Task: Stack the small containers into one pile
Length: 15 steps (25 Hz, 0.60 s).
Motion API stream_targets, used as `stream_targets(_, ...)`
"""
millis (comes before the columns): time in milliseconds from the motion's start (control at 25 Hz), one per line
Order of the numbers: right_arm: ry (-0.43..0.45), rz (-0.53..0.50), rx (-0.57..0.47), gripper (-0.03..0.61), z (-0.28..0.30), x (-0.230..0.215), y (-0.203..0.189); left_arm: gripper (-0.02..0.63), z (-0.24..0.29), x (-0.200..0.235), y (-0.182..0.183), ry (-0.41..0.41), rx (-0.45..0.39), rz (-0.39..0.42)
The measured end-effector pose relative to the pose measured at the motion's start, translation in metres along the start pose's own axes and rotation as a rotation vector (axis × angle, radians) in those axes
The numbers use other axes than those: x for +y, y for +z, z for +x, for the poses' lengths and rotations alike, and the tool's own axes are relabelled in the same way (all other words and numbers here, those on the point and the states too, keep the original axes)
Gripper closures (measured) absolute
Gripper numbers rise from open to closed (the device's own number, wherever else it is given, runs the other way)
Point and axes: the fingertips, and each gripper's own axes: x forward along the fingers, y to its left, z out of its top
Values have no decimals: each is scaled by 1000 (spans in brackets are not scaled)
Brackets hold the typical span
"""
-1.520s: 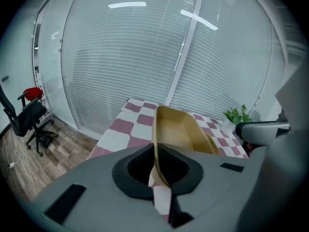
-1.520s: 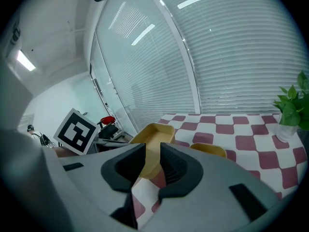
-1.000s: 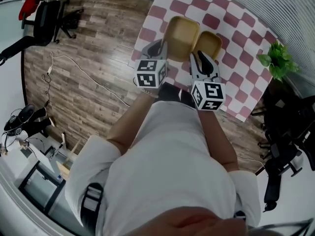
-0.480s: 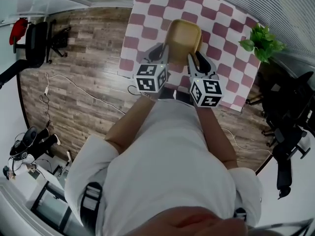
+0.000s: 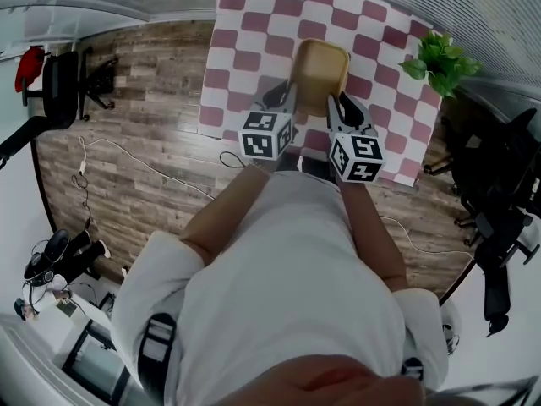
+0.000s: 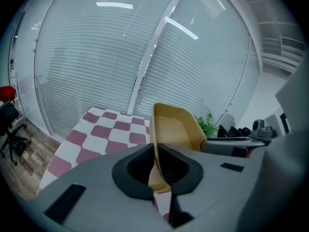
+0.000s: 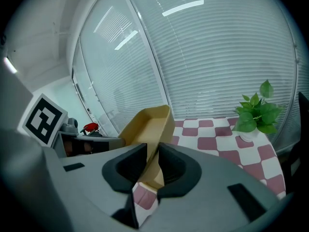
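A wooden floor point(image 5: 135, 142) is seen around the checked-cloth counter point(image 5: 254, 24). A tan container point(image 5: 319, 66) is held over the counter's middle. Its left wall is clamped in the left gripper point(image 5: 283, 100) jaws, and its right wall in the right gripper point(image 5: 338, 108) jaws. A plant point(image 5: 435, 62) stands at the counter's corner.

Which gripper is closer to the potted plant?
The right gripper, gripping the wall of the tan container nearest the plant; the left gripper holds the opposite wall.

Both arms forward — left gripper point(image 5: 281, 100), right gripper point(image 5: 342, 108) side by side, jaws clamped.
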Motion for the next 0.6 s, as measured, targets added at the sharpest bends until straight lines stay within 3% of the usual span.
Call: stream_targets(600,1,68,124,499,36,-18,-47,569,31,21,-45,20,114,-7)
